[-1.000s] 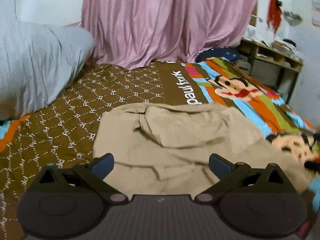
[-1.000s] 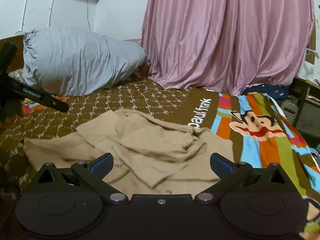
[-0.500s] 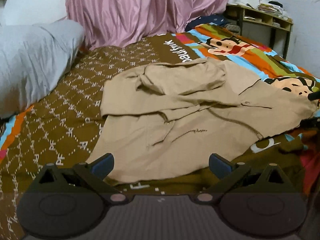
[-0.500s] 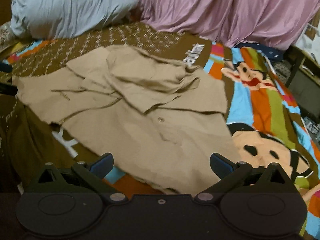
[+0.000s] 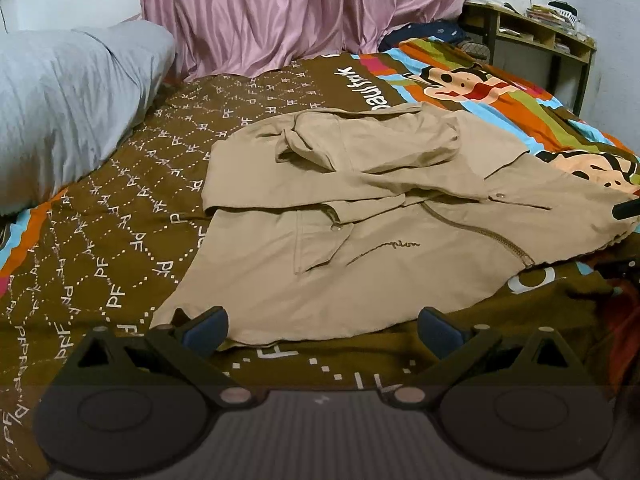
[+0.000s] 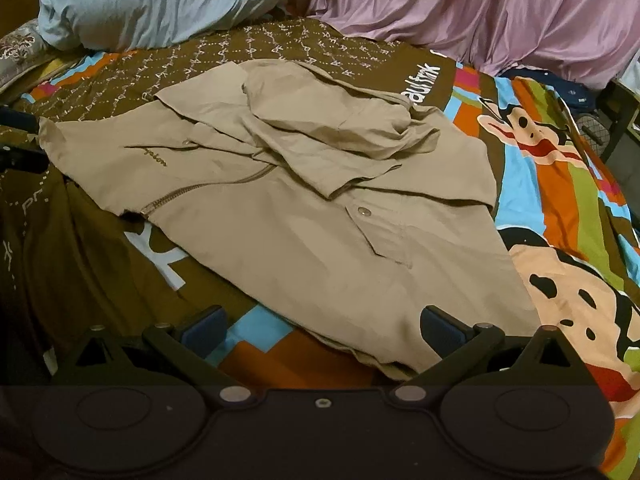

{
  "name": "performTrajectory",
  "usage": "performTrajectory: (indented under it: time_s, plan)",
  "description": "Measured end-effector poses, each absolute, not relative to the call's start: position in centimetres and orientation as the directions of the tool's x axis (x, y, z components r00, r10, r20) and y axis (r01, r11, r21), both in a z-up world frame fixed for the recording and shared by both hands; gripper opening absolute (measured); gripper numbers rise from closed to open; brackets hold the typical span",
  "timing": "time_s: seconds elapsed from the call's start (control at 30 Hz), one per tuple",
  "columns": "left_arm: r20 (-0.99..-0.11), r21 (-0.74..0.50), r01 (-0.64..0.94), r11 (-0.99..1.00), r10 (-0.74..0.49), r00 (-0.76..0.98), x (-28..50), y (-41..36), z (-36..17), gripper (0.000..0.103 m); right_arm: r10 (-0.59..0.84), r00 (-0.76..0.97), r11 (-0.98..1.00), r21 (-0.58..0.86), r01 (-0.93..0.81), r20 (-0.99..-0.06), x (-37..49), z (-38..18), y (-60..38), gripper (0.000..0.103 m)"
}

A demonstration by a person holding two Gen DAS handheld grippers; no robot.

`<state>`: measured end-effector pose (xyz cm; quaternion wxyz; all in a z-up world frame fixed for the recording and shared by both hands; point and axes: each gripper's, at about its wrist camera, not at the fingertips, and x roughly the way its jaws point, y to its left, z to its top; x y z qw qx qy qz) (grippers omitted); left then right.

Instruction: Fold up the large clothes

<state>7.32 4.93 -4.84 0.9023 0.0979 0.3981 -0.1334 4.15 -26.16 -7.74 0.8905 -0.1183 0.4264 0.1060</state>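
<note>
**Hem approach: both tools lowered to the near edge of the jacket**

Both cameras have tipped down and drawn back since the earlier frames: the whole tan jacket (image 5: 360,240) now shows, where only its upper part and hood were in view a second ago.

**Position of the work.** One jacket lies spread on the patterned bedspread (image 5: 120,240), hem toward the cameras, hood (image 5: 376,148) bunched at the far end. Its sleeves appear already laid across the chest. The zipper (image 6: 200,192) runs diagonally in the right wrist view.

**Tool state.** The left gripper (image 5: 322,330) is spread wide and holds nothing; its left fingertip sits just over the near-left hem corner. The right gripper (image 6: 324,330) is likewise spread and empty, with its right fingertip over the near-right hem corner.

**Step in hand.** Judged from the layout, the lengthwise fold is next: hem carried up toward the hood.

**Next move requires.** Each tool needs to lower onto its own hem corner, close on both fabric layers, then lift together and evenly so the folded sleeves do not slide.

**Count.**
- Jackets: one
- Grippers: two
- Grey pillows (image 5: 68,108): one
- Pink curtains (image 5: 300,12): one run
</note>
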Motion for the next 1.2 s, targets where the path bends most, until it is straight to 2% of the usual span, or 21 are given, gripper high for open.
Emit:
performTrajectory:
  time_s: [0.6, 0.77, 0.97, 1.07, 1.2]
  plan:
    - [-0.754, 0.101, 0.33, 0.939, -0.144, 0.641, 7.5, 4.2, -5.9, 0.103, 0.087, 0.563, 0.96, -0.083, -0.268, -0.822, 5.5, -10.4, -26.6, 0.102]
    - [-0.746, 0.126, 0.353, 0.927, -0.146, 0.65, 7.3, 3.8, -5.9, 0.103, 0.064, 0.604, 0.971, -0.089, -0.22, -0.795, 6.3, -10.0, -26.9, 0.102]
    - [-0.739, 0.14, 0.373, 0.917, -0.153, 0.656, 7.6, 3.2, -6.0, 0.103, 0.101, 0.642, 0.974, -0.057, -0.221, -0.76, 8.1, -8.7, -26.5, 0.102]
    - [-0.733, 0.144, 0.377, 0.915, -0.157, 0.662, 7.7, 2.7, -5.9, 0.103, 0.136, 0.646, 0.982, 0.014, -0.191, -0.751, 9.7, -7.8, -26.7, 0.102]
    - [-0.729, 0.144, 0.39, 0.909, -0.169, 0.663, 8.2, 1.9, -5.8, 0.103, 0.2, 0.642, 0.977, 0.202, -0.071, -0.74, 12.3, -6.9, -27.8, 0.102]
